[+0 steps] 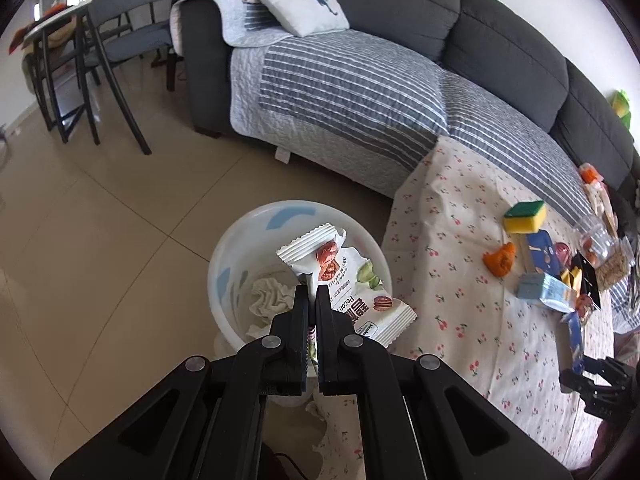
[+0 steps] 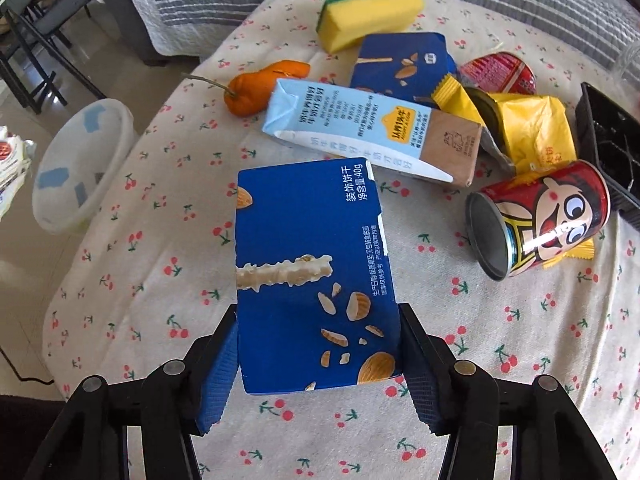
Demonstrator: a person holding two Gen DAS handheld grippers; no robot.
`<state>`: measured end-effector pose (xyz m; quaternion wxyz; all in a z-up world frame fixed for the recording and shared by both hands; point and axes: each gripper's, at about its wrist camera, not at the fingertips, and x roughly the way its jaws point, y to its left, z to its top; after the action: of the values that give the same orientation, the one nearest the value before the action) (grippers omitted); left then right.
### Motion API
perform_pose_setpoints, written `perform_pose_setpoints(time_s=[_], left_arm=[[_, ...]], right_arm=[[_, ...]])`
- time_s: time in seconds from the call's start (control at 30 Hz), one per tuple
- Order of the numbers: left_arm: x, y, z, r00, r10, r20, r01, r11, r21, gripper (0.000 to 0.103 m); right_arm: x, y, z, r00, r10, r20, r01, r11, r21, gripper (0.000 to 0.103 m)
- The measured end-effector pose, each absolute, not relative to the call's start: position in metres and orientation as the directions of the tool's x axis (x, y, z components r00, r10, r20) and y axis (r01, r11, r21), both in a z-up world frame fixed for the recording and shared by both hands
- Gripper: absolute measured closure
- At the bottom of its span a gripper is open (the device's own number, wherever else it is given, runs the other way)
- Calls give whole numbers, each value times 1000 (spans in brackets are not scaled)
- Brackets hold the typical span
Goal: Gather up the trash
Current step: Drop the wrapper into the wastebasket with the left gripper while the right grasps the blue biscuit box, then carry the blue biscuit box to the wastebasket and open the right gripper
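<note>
The left gripper is clamped tight on a white pecan snack wrapper, its jaws nearly together with the wrapper's edge pinched between them. The wrapper hangs above the open mouth of a white bin that stands on the tiled floor just beside the table's near-left corner; crumpled tissue lies inside the bin. The right gripper has its blue-padded fingers set about halfway apart, pressed on both sides of a blue biscuit box, which fills the gap between them and is tilted up off the cherry-print tablecloth. More trash lies farther along the table, toward its sofa-side edge: a pale blue milk carton on its side just beyond the held box, a second blue box behind the carton, a yellow wrapper and a red can to their right, and another red cartoon-face can lying on its side near the right edge. A yellow sponge with a green top sits nearest the sofa, an orange pepper rests left of the carton, and a black tray lies at the far right edge.
</note>
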<state>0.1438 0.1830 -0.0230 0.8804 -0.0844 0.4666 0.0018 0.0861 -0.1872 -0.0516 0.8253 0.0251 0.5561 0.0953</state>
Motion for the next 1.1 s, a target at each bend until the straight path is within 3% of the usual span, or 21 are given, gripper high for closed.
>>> perform_pose_setpoints(time_s=[0.43, 0.5, 0.53, 0.57, 0.63, 0.67, 1.1], left_arm=[[167, 195, -47, 548, 14, -836, -174, 980, -97, 96], [167, 196, -50, 523, 2, -852, -191, 975, -115, 88], [167, 197, -51, 517, -2, -856, -198, 973, -121, 70], [165, 198, -52, 513, 3, -858, -208, 971, -121, 44], [160, 198, -50, 512, 36, -858, -234, 967, -99, 18], [159, 197, -49, 512, 47, -858, -236, 968, -88, 12], [127, 208, -38, 473, 42, -880, -183, 982, -51, 2]], right_arm=[[82, -180, -37, 403, 196, -894, -131, 979, 156, 40], [80, -182, -33, 414, 198, -889, -132, 979, 156, 40], [78, -182, -32, 418, 197, -887, -132, 979, 155, 40], [77, -183, -31, 422, 196, -885, -132, 979, 154, 40], [76, -184, -29, 427, 198, -882, -132, 979, 156, 40], [75, -185, -28, 429, 199, -881, -131, 979, 158, 40], [77, -169, -21, 418, 245, -875, -161, 968, 194, 40]])
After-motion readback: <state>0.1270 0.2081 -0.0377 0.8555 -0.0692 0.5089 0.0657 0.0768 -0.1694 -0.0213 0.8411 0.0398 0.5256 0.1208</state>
